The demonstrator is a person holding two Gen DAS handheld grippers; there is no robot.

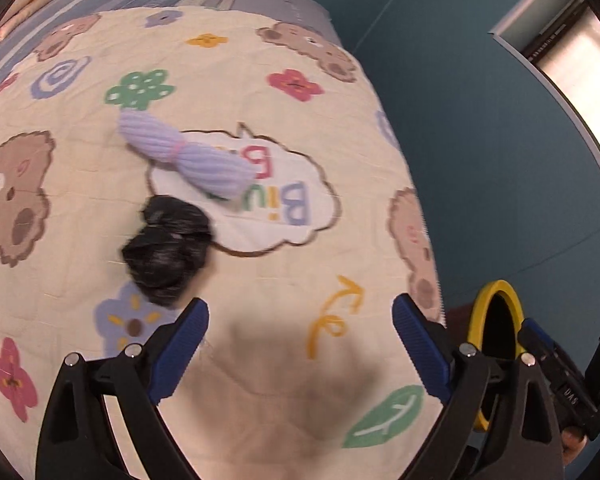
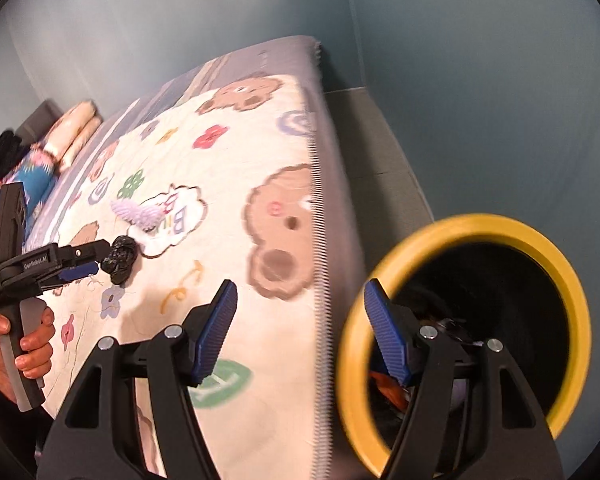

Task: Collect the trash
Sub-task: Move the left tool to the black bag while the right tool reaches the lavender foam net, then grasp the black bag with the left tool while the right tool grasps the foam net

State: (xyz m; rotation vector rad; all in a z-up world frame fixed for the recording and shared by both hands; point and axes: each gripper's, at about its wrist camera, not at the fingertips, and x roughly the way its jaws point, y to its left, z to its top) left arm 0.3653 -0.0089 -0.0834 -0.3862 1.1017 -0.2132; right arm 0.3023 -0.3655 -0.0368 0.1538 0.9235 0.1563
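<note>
A crumpled black plastic bag [image 1: 166,248] lies on the cream bear-print quilt [image 1: 260,360]. Just beyond it rests a lavender ribbed cloth bundle [image 1: 188,156]. My left gripper [image 1: 300,312] hovers over the quilt, open and holding nothing, with the bag just ahead of its left fingertip [image 1: 196,314]. From the right wrist view, the left gripper [image 2: 102,258] sits close beside the bag [image 2: 120,258], short of the bundle [image 2: 140,212]. My right gripper [image 2: 300,292] is open and empty at the bed's edge, beside a yellow-rimmed black bin [image 2: 480,226].
The bin [image 1: 496,292] stands off the bed's near right corner and has orange scraps [image 2: 388,388] inside. Pillows [image 2: 76,120] and a blue patterned item [image 2: 32,176] lie at the far end of the bed. Blue walls surround the bed, with grey floor [image 2: 364,140] alongside.
</note>
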